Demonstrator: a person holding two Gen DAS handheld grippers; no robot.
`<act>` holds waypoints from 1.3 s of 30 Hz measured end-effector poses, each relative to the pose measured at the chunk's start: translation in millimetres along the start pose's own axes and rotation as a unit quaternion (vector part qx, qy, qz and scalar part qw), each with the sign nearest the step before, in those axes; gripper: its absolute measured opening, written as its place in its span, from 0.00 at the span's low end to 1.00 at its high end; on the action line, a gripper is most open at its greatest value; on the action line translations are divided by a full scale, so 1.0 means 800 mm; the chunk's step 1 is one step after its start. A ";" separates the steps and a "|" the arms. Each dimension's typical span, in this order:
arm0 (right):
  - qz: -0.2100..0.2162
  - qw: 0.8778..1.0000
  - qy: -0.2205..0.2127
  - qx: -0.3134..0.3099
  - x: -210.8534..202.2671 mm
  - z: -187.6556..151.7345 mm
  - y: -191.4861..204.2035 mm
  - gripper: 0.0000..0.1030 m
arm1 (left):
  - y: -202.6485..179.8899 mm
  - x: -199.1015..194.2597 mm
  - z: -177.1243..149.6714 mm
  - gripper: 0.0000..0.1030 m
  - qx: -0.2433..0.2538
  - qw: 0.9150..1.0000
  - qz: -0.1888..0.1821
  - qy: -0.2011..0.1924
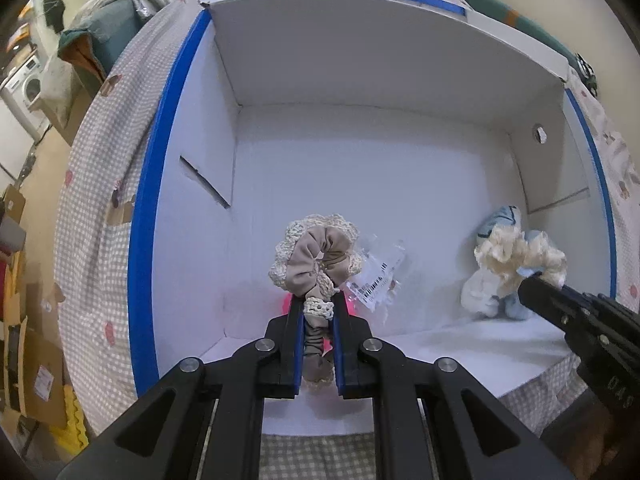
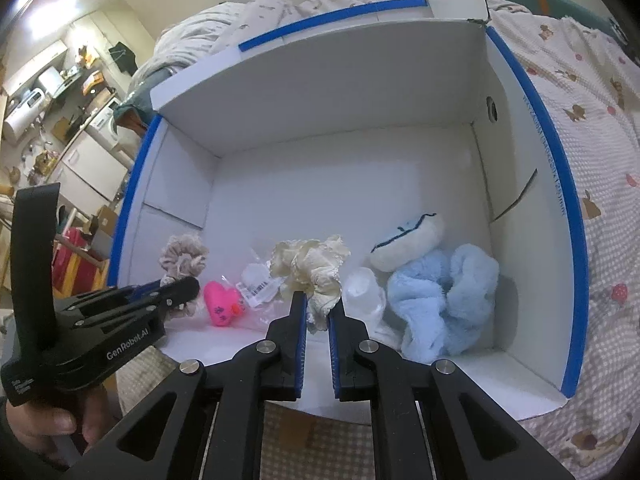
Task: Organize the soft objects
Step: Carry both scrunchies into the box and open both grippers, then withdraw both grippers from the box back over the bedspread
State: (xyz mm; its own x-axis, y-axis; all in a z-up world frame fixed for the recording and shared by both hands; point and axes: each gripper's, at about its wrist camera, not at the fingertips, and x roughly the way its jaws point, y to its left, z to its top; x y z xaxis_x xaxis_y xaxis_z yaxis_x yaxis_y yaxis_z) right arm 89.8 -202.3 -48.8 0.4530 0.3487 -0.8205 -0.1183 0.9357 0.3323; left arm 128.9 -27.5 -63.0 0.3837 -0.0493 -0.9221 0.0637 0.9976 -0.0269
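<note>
"GenRobot.AI" lettering on left gripper (image 2: 176,294) body.

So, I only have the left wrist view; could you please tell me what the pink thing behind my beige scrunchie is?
Observer: A pink heart-shaped plush lying on the white cardboard box's floor.
Operator: Thanks. What is behind the cream ruffled scrunchie on the right?
Observer: A fluffy light-blue scrunchie in the box's right corner, beside a white-and-blue plush.
Operator: Is the right gripper holding the cream one?
Observer: Yes, its blue pads pinch the scrunchie's lower edge.
</note>
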 end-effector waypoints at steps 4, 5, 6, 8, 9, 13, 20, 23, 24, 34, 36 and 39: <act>-0.002 1.000 0.004 -0.002 0.005 0.003 0.003 0.11 | 0.000 0.005 0.000 0.11 -0.004 1.000 0.006 -0.002; -0.002 1.000 0.004 -0.003 0.007 0.004 0.004 0.11 | 0.000 0.005 0.000 0.11 -0.004 1.000 0.008 -0.003; -0.002 1.000 0.004 -0.004 0.007 0.004 0.005 0.11 | 0.001 0.005 0.000 0.11 -0.006 1.000 0.010 -0.004; -0.005 1.000 0.005 -0.007 0.009 0.005 0.008 0.11 | 0.003 0.004 -0.001 0.11 -0.010 1.000 0.009 -0.004; -0.006 1.000 0.005 -0.008 0.009 0.005 0.009 0.11 | 0.003 0.003 -0.001 0.11 -0.012 1.000 0.009 -0.005; -0.006 1.000 0.005 -0.006 0.011 0.004 0.009 0.11 | 0.001 -0.002 -0.003 0.11 -0.009 1.000 0.013 -0.011; -0.004 1.000 0.004 -0.003 0.010 0.003 0.006 0.11 | 0.000 -0.008 -0.007 0.21 -0.007 1.000 0.022 -0.014; 0.001 1.000 0.003 0.000 0.009 0.004 0.004 0.11 | 0.000 -0.010 -0.006 0.45 -0.002 1.000 0.025 -0.017; 0.002 1.000 0.002 0.000 0.008 0.004 0.004 0.11 | -0.001 -0.012 -0.005 0.51 0.000 0.999 0.028 -0.020; 0.030 0.998 -0.020 0.055 -0.005 0.007 -0.016 0.78 | 0.000 -0.021 -0.004 0.58 -0.005 0.999 0.034 -0.033; 0.020 0.997 -0.019 0.066 -0.005 0.007 -0.021 0.78 | 0.000 -0.021 -0.003 0.58 -0.005 0.999 0.034 -0.032; 0.018 0.997 -0.013 0.075 -0.003 0.007 -0.025 0.78 | 0.000 -0.023 -0.004 0.58 -0.004 0.999 0.036 -0.034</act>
State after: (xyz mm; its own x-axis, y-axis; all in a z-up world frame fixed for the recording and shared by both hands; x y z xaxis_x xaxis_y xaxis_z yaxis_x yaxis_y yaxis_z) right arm 95.8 -222.5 -50.8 0.4739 0.3783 -0.7952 -0.0018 0.9034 0.4287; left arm 118.5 -26.5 -47.2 0.4488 0.0194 -0.8934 0.0265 0.9990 0.0350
